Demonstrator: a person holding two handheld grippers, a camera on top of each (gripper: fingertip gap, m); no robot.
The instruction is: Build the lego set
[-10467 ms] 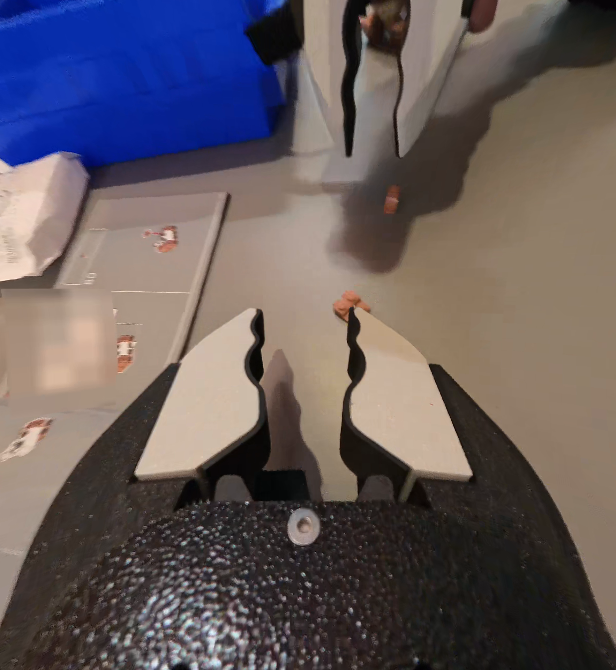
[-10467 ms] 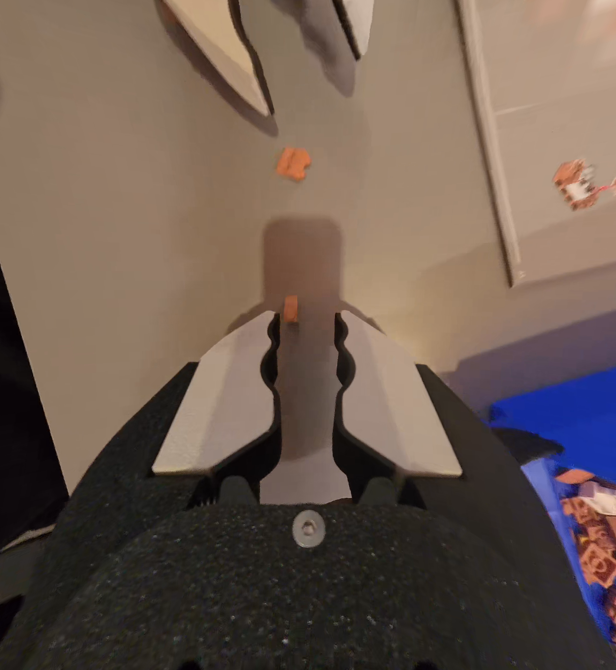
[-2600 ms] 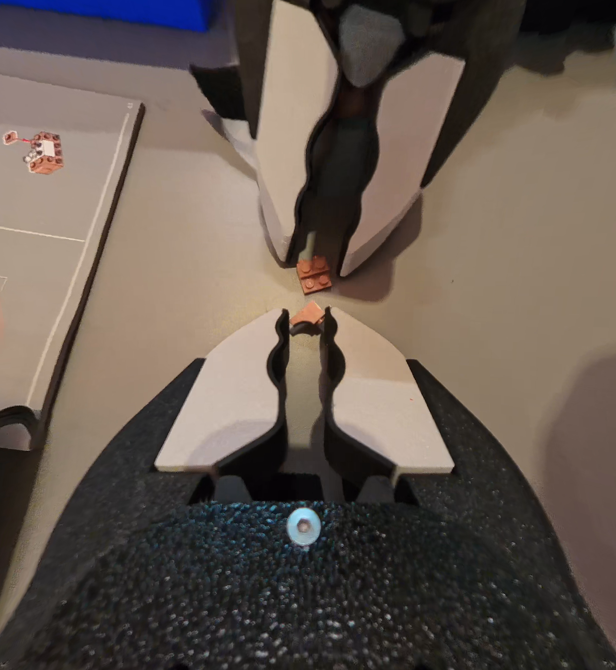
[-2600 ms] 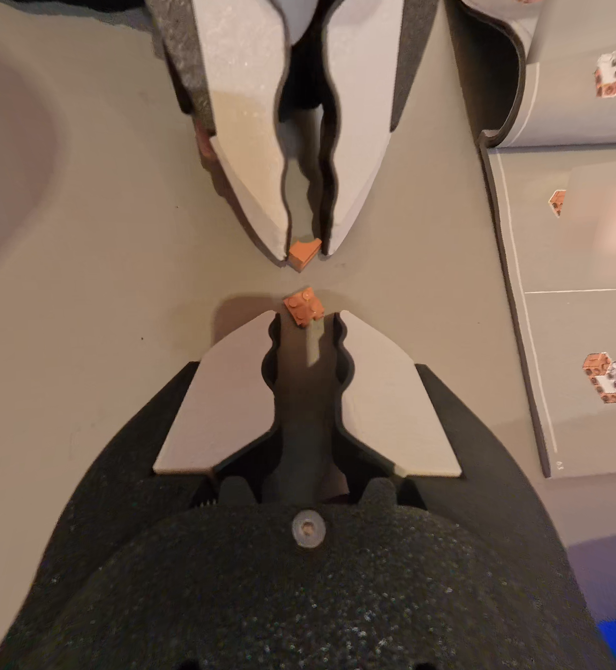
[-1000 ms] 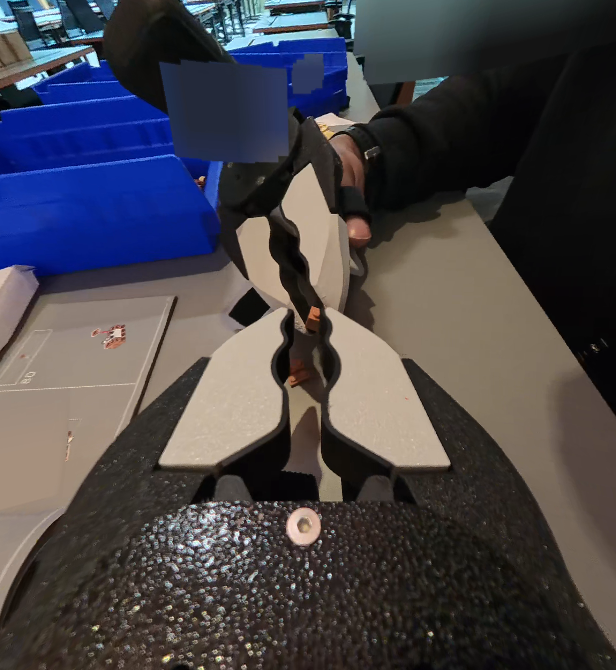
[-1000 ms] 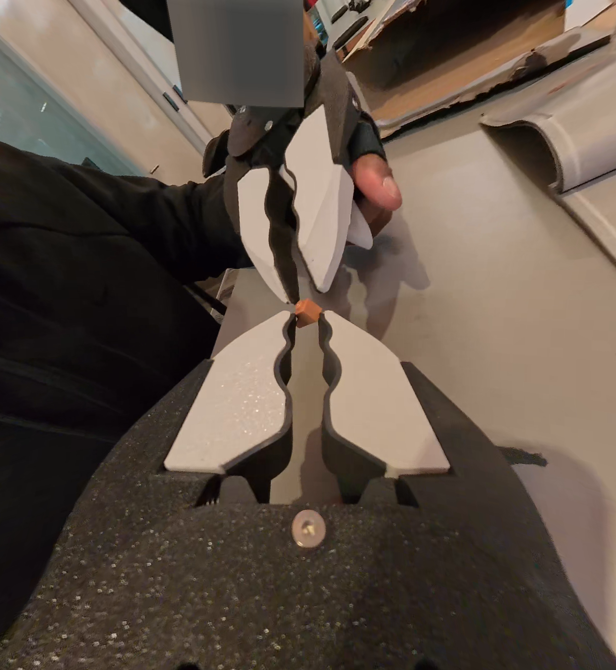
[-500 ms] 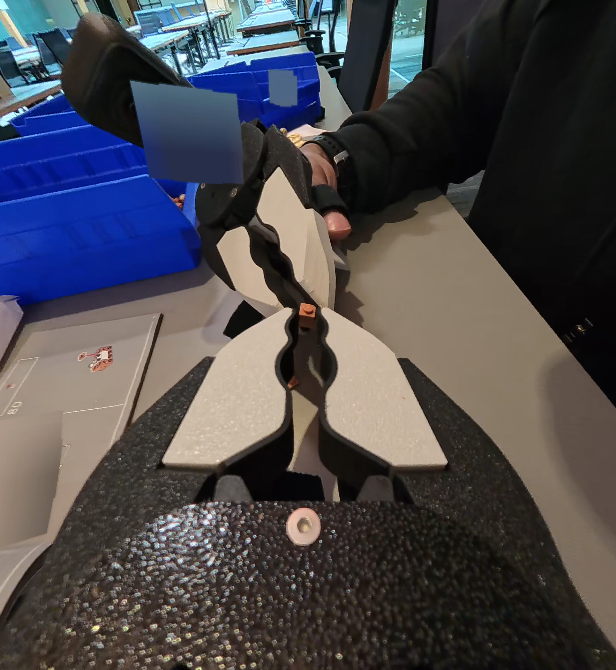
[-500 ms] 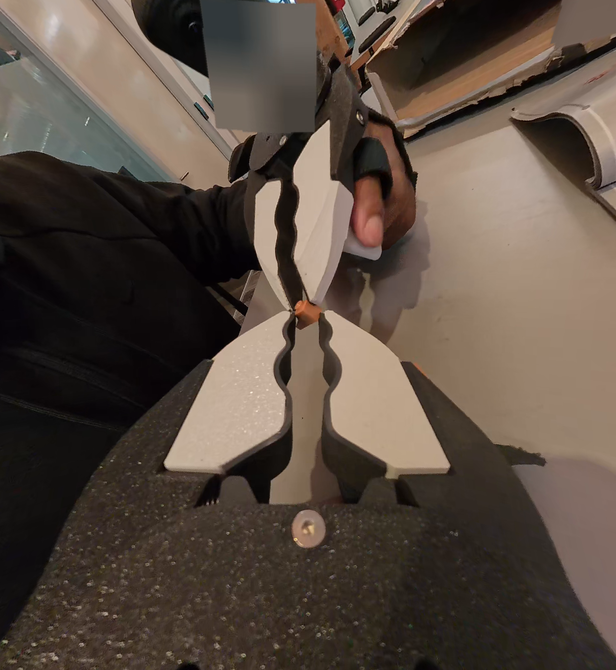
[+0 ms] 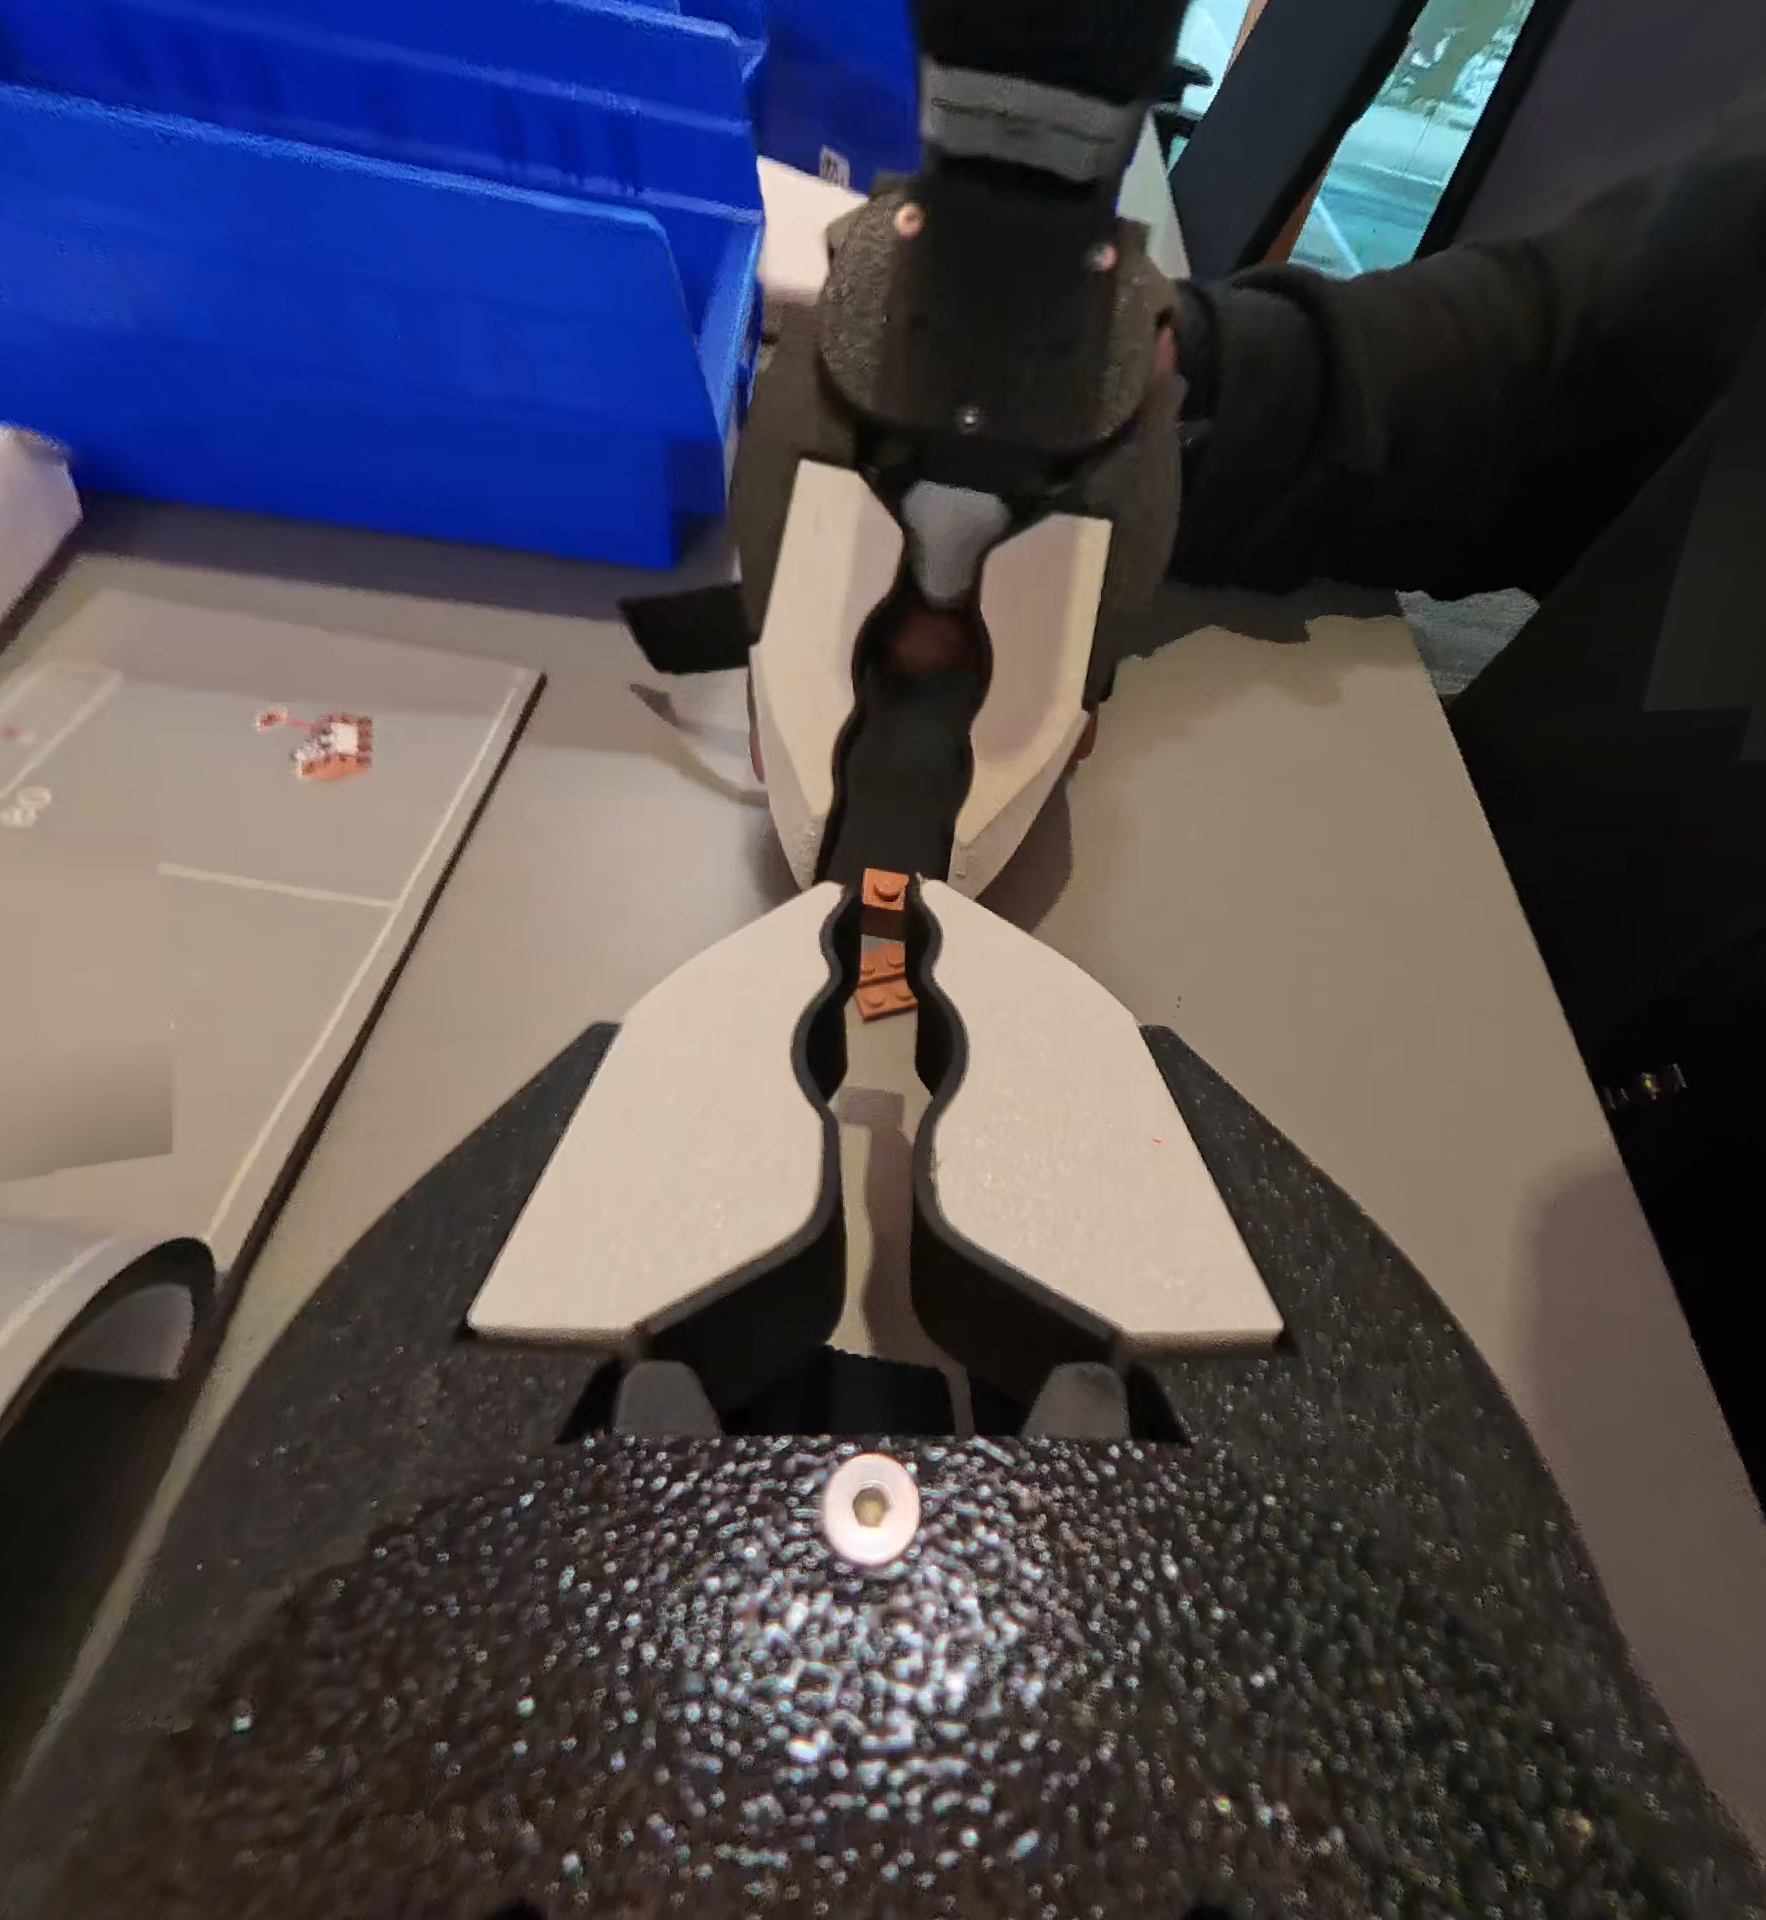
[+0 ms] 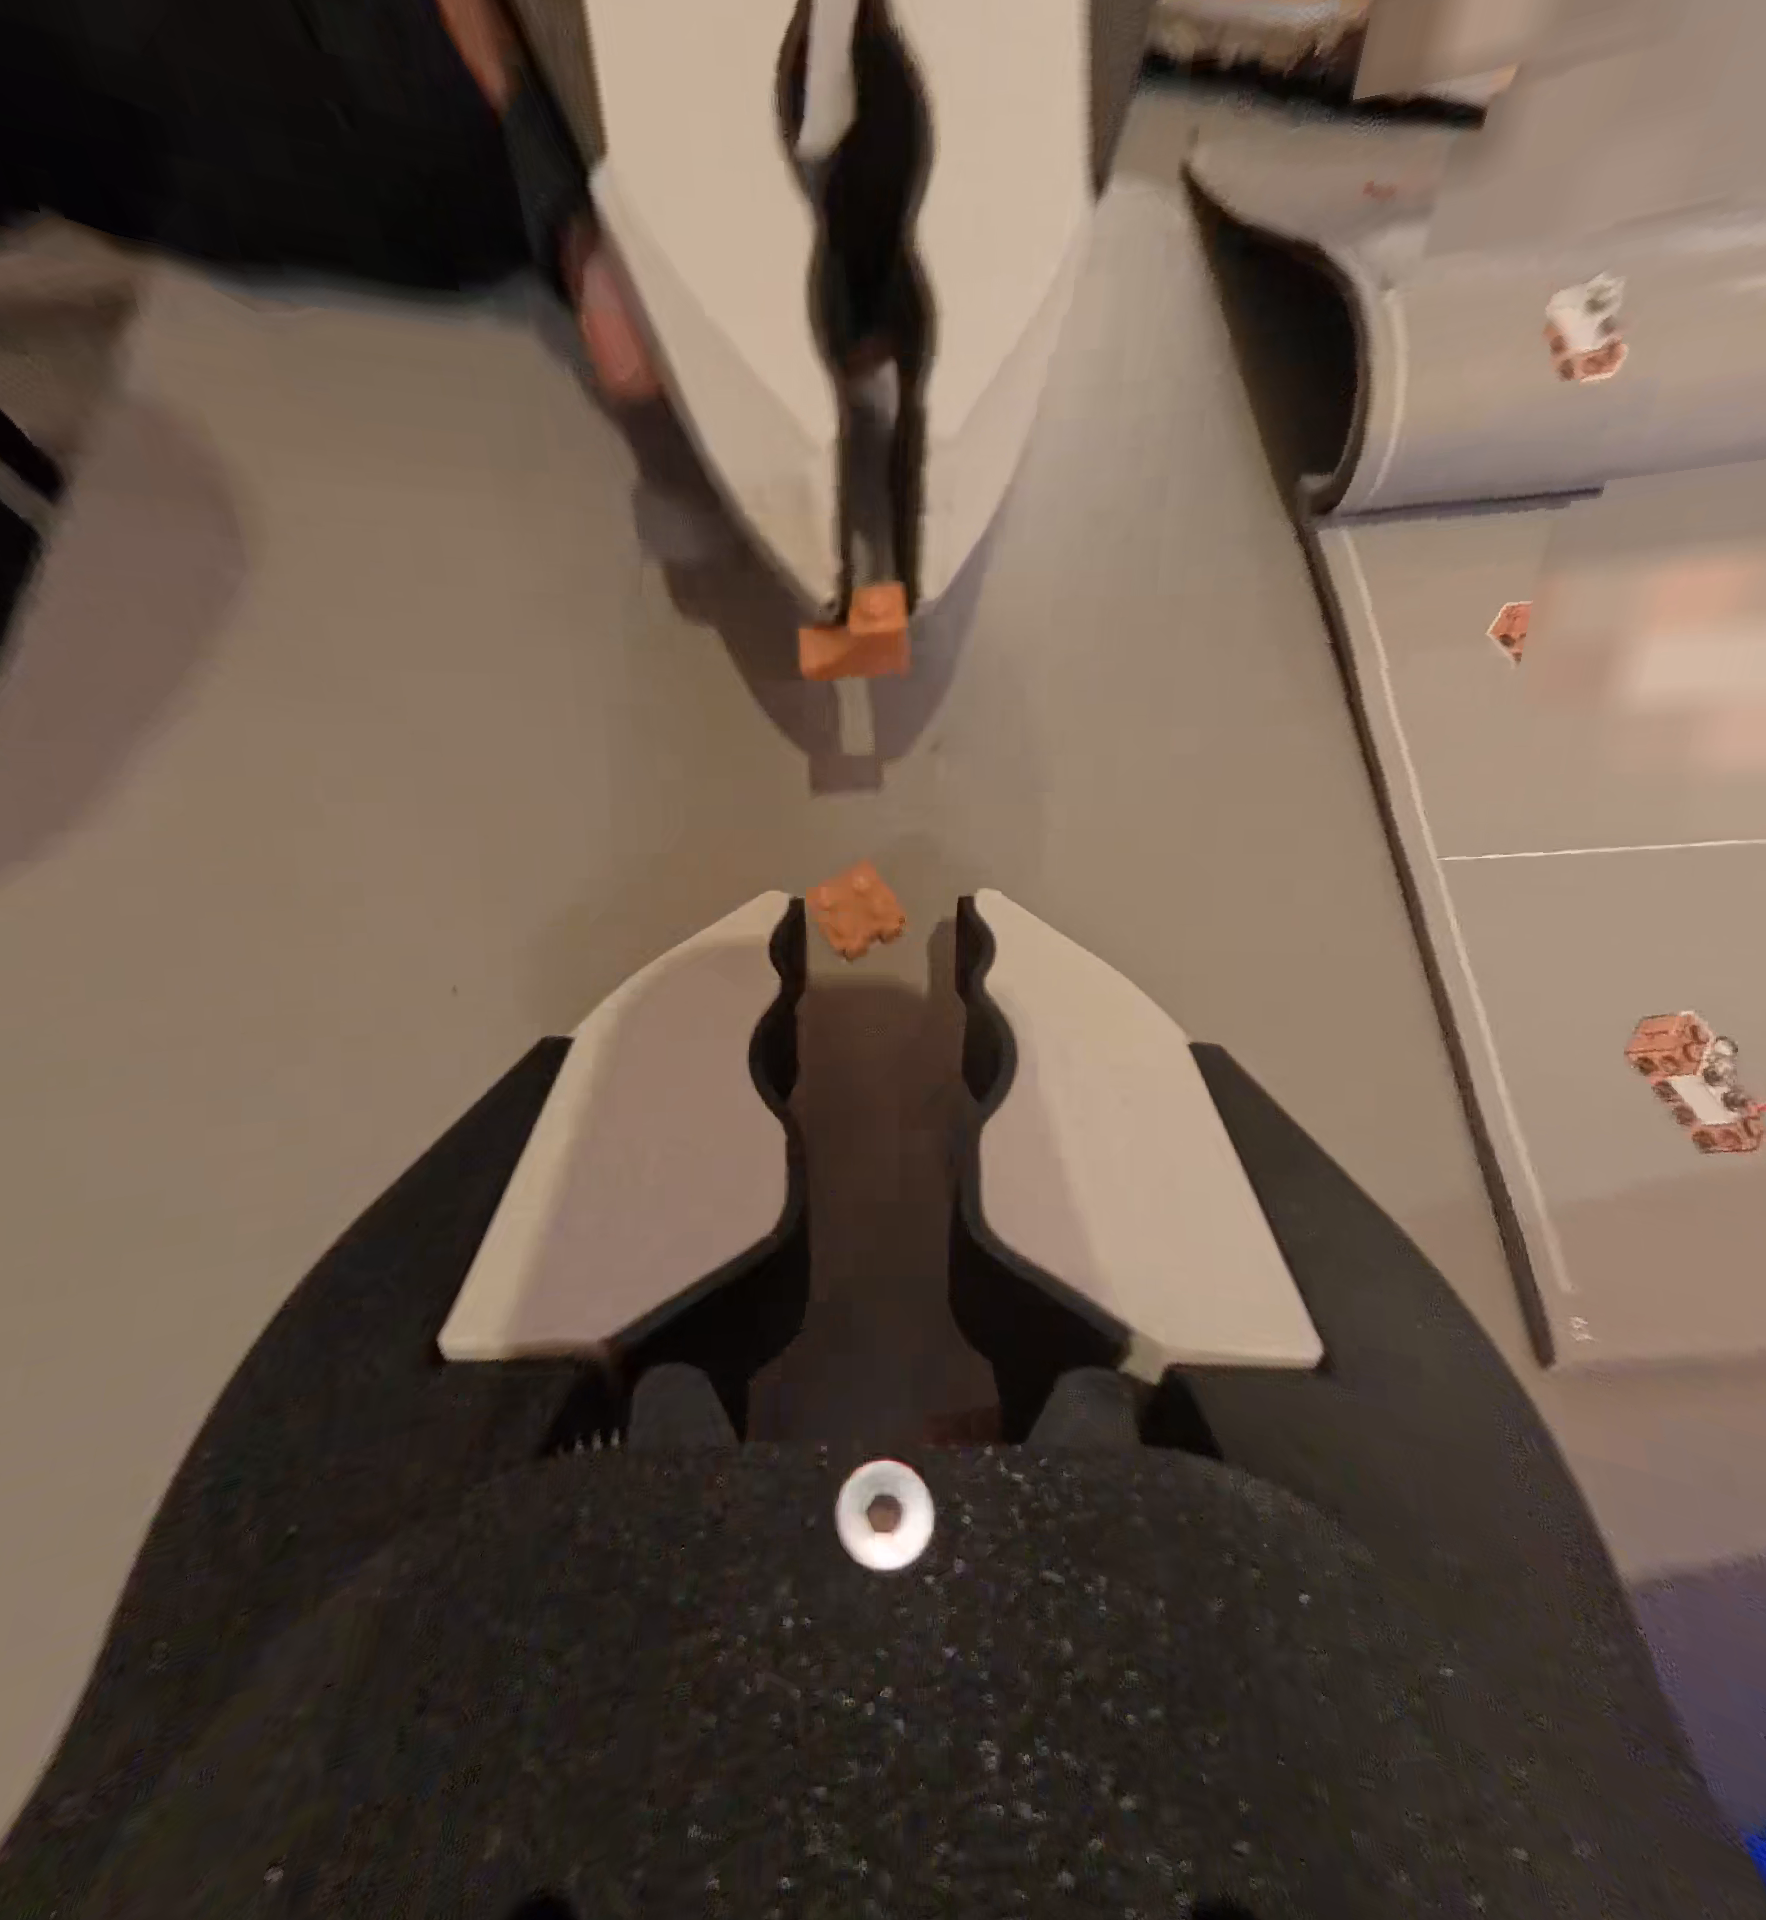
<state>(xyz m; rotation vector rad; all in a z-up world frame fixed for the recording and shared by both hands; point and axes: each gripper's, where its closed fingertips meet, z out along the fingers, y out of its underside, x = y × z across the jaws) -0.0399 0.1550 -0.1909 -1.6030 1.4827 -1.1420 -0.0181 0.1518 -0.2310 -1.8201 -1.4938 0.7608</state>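
Left gripper: the left gripper (image 9: 884, 891) was nearly closed, its pale fingertips (image 9: 946, 906) pinched on a small orange-brown studded toy brick (image 9: 884, 896) held upright at the very tips, clear of the worktop (image 9: 1274, 935); in the right wrist view that brick showed a second, wider piece at its lower end (image 10: 851, 651).

Loose piece: a small flat orange-brown studded plate (image 10: 855, 908) lay on the grey worktop between the two grippers; it lay below the held brick, seen through the left gripper's gap (image 9: 884, 1000).

Right gripper: the right gripper (image 10: 874, 909) stood open, its two pale fingers apart, with nothing gripped. The flat plate sat just ahead of the tips, close to the left-hand fingertip (image 10: 770, 914); whether it touched I could not tell. The other fingertip was clear of it.

Facing: the two grippers pointed tip to tip, near each other.

Booklet: an open grey instruction booklet (image 9: 235, 831) with small pictures of brick models lay flat on the worktop beside the grippers, one page curled up (image 10: 1481, 395).

Bins: blue plastic storage bins (image 9: 339, 312) stood at the far edge of the worktop.

Person: a black sleeve (image 9: 1430, 416) reached in behind the right gripper.
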